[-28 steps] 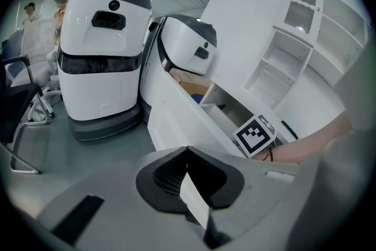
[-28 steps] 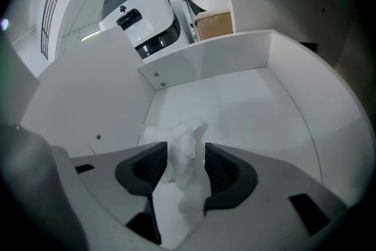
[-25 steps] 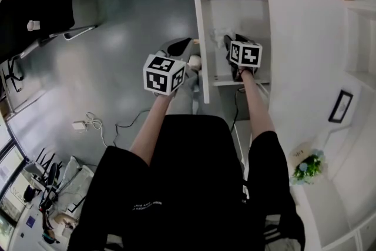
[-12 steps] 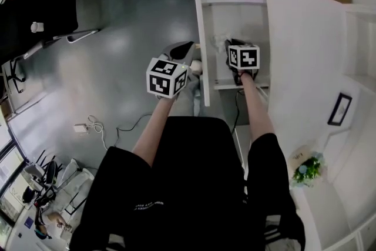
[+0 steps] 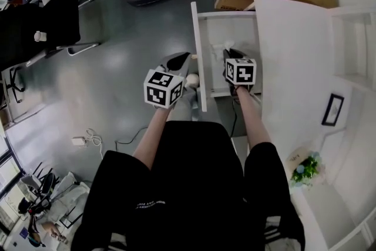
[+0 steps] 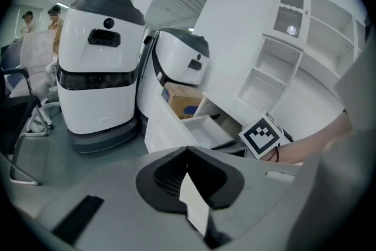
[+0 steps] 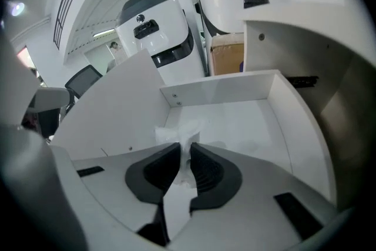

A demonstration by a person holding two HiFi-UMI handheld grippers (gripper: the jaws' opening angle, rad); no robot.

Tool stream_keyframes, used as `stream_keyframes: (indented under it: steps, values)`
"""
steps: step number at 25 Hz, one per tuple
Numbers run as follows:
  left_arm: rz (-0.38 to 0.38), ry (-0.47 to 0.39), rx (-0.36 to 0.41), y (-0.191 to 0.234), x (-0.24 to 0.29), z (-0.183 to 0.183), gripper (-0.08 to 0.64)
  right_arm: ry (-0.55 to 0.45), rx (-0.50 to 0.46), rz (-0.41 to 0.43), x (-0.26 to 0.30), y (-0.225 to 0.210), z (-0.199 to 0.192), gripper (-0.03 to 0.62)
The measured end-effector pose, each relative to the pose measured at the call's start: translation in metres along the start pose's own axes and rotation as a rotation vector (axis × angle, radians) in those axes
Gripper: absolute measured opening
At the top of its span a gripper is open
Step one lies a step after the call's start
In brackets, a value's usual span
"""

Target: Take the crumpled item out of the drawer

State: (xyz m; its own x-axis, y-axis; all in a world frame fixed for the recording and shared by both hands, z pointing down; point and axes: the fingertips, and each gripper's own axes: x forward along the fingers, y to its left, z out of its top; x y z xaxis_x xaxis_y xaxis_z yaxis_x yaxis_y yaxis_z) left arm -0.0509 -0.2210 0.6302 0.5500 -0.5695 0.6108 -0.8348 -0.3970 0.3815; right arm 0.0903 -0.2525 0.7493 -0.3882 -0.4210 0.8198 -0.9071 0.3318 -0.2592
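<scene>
Right gripper point(image 7: 187, 147) risen, jaws just closing, pinching tissue point(image 7: 176, 130) over drawer point(image 7: 252, 126); tissue's length points far. Left gripper point(image 6: 187, 153) closed, empty.

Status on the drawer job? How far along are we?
Done: the drawer stands open. In hand: the right gripper has just been closing its jaws and now pinches the crumpled white item between them, above the drawer floor. The left gripper is shut and empty, outside the drawer. Left: carry the item clear of the drawer walls; it is not yet out.
</scene>
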Motion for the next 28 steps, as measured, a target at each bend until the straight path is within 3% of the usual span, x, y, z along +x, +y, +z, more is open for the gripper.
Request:
stream_keyframes:
  steps: [17, 28]
  values:
    - [-0.029, -0.133, 0.065, -0.024, -0.045, 0.038, -0.003, -0.278, -0.025, 0.108, -0.095, 0.038, 0.060, 0.043]
    - [-0.040, -0.237, 0.113, -0.038, -0.077, 0.070, -0.002, -0.465, 0.010, 0.176, -0.163, 0.055, 0.099, 0.043]
